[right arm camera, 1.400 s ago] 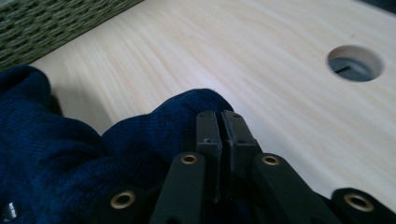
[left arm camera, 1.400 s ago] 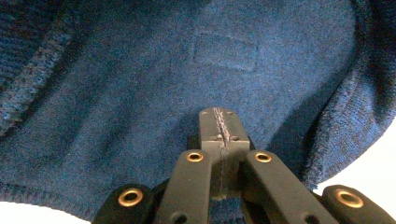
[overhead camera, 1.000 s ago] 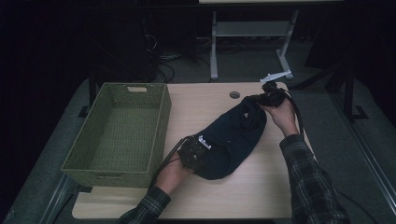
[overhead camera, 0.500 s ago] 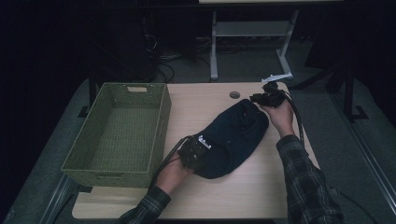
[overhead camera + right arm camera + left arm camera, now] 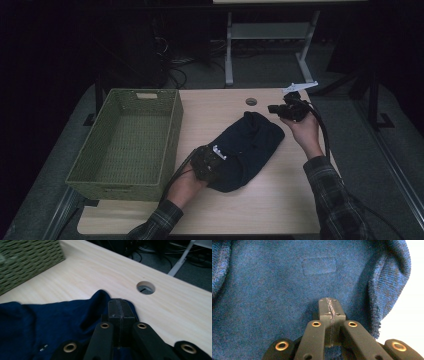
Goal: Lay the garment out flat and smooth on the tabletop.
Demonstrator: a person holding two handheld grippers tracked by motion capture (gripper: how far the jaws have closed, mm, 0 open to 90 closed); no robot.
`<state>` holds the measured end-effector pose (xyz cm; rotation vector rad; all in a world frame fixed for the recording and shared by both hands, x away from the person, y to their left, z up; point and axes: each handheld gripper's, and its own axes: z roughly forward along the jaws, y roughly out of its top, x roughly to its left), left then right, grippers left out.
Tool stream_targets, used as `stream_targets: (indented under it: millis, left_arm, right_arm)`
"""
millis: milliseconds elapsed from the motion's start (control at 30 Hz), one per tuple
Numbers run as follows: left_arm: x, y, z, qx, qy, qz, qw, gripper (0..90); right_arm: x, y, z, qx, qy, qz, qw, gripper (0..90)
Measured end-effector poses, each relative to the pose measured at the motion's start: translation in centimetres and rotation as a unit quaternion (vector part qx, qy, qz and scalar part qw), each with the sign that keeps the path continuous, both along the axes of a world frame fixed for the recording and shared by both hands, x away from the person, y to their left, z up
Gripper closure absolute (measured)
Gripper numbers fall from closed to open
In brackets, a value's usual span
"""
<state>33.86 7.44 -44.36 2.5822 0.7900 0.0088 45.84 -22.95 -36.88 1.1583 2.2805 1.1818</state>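
A pale wood-grain table (image 5: 270,205) stands in a dark room, round cable hole (image 5: 251,101) at twelve o'clock. The soft knitted navy sweater (image 5: 250,147) lies mid-table, a woven green basket (image 5: 125,145) at nine o'clock. The left gripper (image 5: 329,307) is clenched against the knit; the right gripper (image 5: 121,308) has just closed, jaws together over the sweater's edge.

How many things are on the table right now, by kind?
Dark blue garment: 1
Green woven basket: 1
Handheld grippers: 2, left gripper and right gripper
Total: 4
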Motion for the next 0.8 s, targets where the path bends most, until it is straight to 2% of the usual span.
stream_targets:
  millis: [133,233,267,333,433,467,500,600,633,800]
  left_arm:
    - [0.0,0.0,0.0,0.000,-0.001,0.000,1.0000,90.0]
    - [0.0,0.0,0.0,-0.001,-0.002,0.000,1.0000,90.0]
    - [0.0,0.1,0.0,-0.002,0.001,0.000,1.0000,90.0]
    - [0.1,0.1,0.0,-0.002,0.000,-0.001,1.0000,90.0]
    - [0.1,0.1,0.0,-0.004,0.001,-0.001,1.0000,90.0]
    - [0.1,0.2,-0.1,-0.007,0.001,0.001,1.0000,90.0]
    - [0.1,0.2,-0.1,-0.007,0.001,0.001,1.0000,90.0]
    - [0.1,0.2,-0.1,-0.008,0.002,0.002,1.0000,90.0]
    - [0.2,0.2,-0.1,-0.006,0.001,0.000,1.0000,90.0]
    - [0.1,0.2,-0.1,-0.004,0.001,0.000,1.0000,90.0]
  right_arm:
    - [-1.9,0.4,-0.3,0.000,0.011,0.012,0.9999,89.7]
    - [-2.6,0.5,-0.6,0.004,0.016,0.017,0.9997,89.7]
    - [-3.5,0.7,-1.0,0.004,0.019,0.021,0.9996,89.7]
    - [-3.9,0.8,-1.2,0.005,0.021,0.025,0.9995,89.7]
    - [-5.2,1.1,-1.6,0.000,0.024,0.037,0.9990,89.7]
    - [-6.2,1.3,-2.0,0.000,0.025,0.042,0.9988,89.7]
    - [-6.2,1.3,-2.0,0.000,0.025,0.042,0.9988,89.7]
    - [-7.9,1.7,-3.0,-0.002,0.030,0.055,0.9980,89.7]
    - [-7.9,1.7,-3.0,-0.002,0.030,0.055,0.9980,89.7]
    - [-10.1,2.6,-4.5,-0.009,0.040,0.067,0.9970,89.7]
